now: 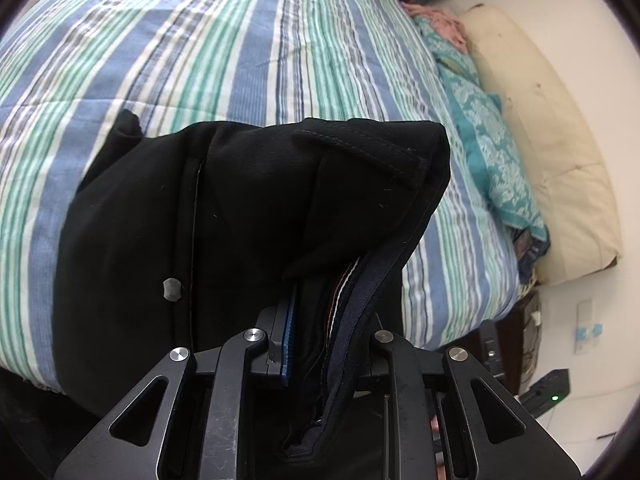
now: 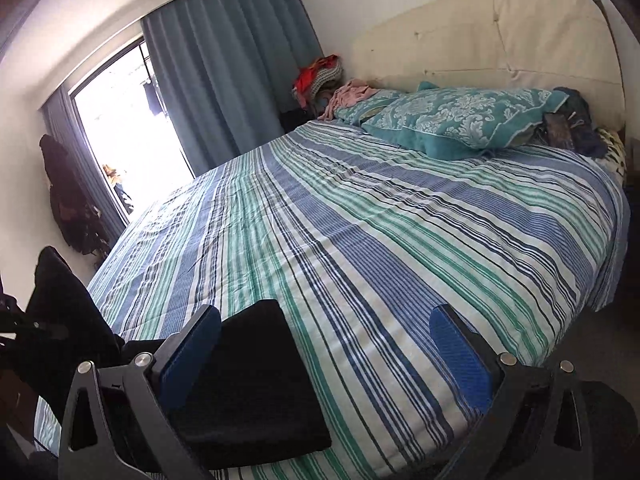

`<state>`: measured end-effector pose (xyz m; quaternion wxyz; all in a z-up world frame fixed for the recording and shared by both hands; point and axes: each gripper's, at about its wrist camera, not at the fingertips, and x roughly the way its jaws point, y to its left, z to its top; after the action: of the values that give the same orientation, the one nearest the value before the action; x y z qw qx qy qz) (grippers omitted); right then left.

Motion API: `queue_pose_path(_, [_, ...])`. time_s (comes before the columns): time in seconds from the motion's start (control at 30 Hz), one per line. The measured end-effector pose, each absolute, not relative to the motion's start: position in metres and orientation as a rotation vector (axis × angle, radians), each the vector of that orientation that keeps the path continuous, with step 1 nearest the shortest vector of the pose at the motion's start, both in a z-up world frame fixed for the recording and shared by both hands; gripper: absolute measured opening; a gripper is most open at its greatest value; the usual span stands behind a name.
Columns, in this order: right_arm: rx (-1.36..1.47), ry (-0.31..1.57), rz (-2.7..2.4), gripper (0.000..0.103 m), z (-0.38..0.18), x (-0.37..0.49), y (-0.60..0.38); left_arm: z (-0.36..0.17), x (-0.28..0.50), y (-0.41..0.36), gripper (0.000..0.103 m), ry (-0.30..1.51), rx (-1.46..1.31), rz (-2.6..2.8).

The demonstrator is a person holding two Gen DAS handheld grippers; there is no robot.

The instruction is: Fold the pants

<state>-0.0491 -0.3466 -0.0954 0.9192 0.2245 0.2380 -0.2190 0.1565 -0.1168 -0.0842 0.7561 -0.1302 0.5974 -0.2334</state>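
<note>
Two grippers were in view. Left gripper was clamped tight on a bunched edge of the black pants, waistband and seams pinched between its jaws; the cloth filled that view from 6 to 12 o'clock, held up over the striped bedspread. Right gripper had its blue-padded jaws spread wide, holding nothing, low over the bedspread. A folded dark part of the pants lay on the bed at 7 o'clock, against the left finger. Teal pillow sat at 1 o'clock by the cream headboard; blue curtain at 11 o'clock.
</note>
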Motion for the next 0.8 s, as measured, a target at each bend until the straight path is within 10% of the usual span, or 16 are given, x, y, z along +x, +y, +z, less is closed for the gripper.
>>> queue_pose_path(0.17, [0.537, 0.487, -0.502, 0.103, -0.103, -0.066, -0.370, -0.125, 0.144, -0.185, 0.040, 1.393, -0.100, -0.635])
queue_pose_path(0.4, [0.722, 0.403, -0.341, 0.103, -0.108, -0.077, -0.388, -0.038, 0.120, -0.132, 0.073, 1.148, -0.187, -0.775])
queue_pose_path(0.8, [0.434, 0.949, 0.492, 0.084, -0.143, 0.043, -0.270, -0.064, 0.121, 0.082, 0.076, 1.076, -0.297, -0.316])
